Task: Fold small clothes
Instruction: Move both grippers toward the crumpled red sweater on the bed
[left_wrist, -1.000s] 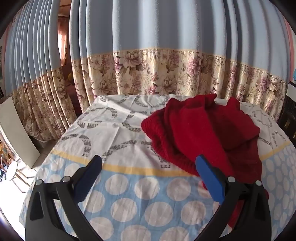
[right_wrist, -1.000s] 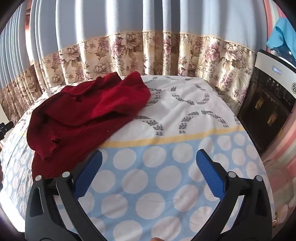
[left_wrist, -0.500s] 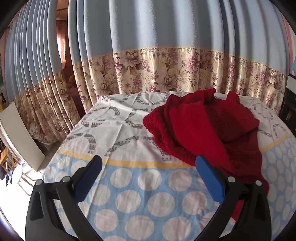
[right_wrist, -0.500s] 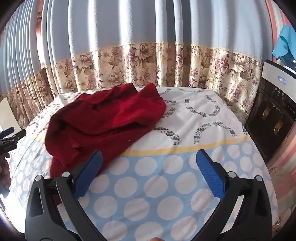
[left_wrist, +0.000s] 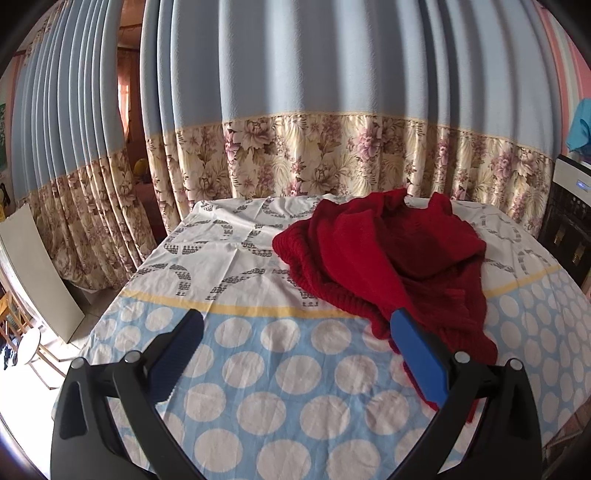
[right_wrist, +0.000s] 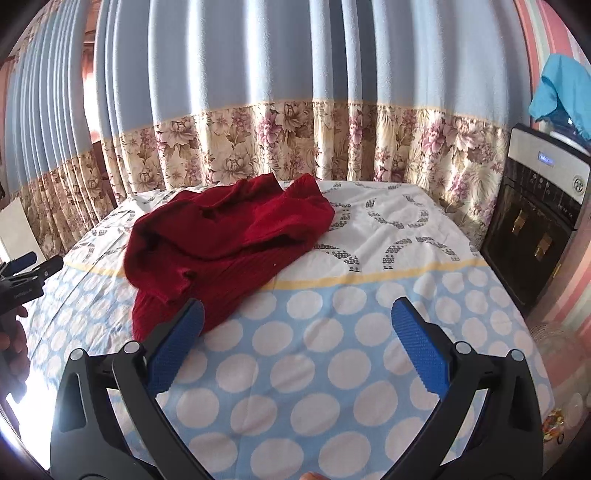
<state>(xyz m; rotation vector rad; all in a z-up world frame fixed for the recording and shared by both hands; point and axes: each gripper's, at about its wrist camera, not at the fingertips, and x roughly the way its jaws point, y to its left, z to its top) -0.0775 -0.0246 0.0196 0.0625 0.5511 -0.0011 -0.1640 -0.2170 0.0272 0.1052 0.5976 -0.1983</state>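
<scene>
From the left wrist, the left claw is being held wide open and empty above the dotted blue-and-white cloth-covered worktop, while the crumpled dark red knitted sweater is lying just beyond its right pad. From the right wrist, the right claw is likewise being held open and empty; bunched layers risk being pinched together, spoiling the fold.

L tool, R tool agape

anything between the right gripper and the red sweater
Nothing but bare polka-dot cloth. In the right wrist view the open right gripper hangs over it, and the red sweater reaches up beside its left finger.
</scene>
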